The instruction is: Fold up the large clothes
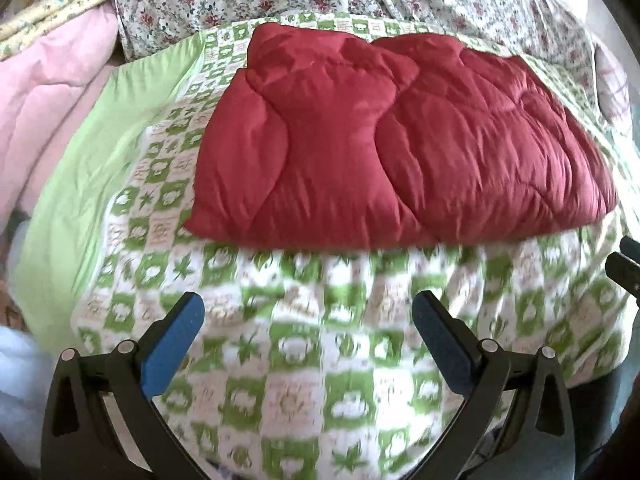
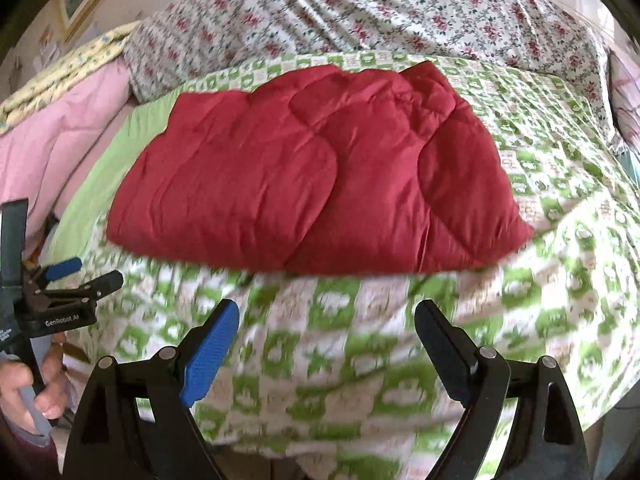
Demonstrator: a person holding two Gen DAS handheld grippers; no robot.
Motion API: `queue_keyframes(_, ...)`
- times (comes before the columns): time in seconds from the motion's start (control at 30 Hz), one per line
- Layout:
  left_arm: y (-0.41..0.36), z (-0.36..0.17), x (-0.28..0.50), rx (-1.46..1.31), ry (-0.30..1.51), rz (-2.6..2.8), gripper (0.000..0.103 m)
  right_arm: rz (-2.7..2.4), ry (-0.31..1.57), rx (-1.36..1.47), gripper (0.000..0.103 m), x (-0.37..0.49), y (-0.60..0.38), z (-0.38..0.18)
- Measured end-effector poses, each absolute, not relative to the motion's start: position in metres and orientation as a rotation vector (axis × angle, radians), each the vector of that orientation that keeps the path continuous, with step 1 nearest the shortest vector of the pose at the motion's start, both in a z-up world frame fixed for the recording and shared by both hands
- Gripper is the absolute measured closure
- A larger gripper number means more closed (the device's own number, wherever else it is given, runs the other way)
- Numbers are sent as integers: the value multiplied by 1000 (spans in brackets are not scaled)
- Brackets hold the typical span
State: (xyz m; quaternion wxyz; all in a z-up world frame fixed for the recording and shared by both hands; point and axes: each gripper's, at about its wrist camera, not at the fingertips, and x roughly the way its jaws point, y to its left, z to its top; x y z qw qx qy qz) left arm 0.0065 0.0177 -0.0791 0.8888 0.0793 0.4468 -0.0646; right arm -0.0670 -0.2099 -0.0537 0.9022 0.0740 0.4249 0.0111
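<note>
Two grippers, each with two fingers carrying blue pads, hover above a bed. The left gripper (image 1: 308,316) has its fingers spread wide with nothing between them; the right gripper (image 2: 326,322) is likewise spread wide and holds nothing. Below both lies a green and white patterned blanket (image 1: 304,380), blurred near the fingers. Just beyond the fingertips, on that blanket, rests one red quilted garment (image 1: 400,148), folded into a puffy rectangle, touched by neither gripper. In the right wrist view the left gripper appears at the left edge, held by one hand (image 2: 38,388); white lettering on it reads "GenRobot AI". Beyond the garment lies one sheet with red flowers (image 2: 380,12). To the left is one pink quilt (image 1: 52,92) under a yellow flowered cloth (image 1: 68,8).
</note>
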Motion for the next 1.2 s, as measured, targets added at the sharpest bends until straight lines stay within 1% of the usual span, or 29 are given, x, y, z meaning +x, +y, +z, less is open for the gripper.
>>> queue_keyframes(0.27,17,-49,-10,188,895,-101,0,37,844,113,12,-90,-198,-34)
queue_keyframes(0.5,16,-24,-11,212,859,-105,0,45,799,85,6,-86,-197,0)
queue_keyframes(0.63,15,-15,-8,220,832,-97,0,38,788,74,5,-79,-197,10)
queue_keyframes(0.8,11,-15,6,212,835,-86,0,35,798,77,5,-67,-201,7)
queue_keyframes(1.2,-5,-33,36,239,878,-93,0,39,889,91,5,-26,-206,-23)
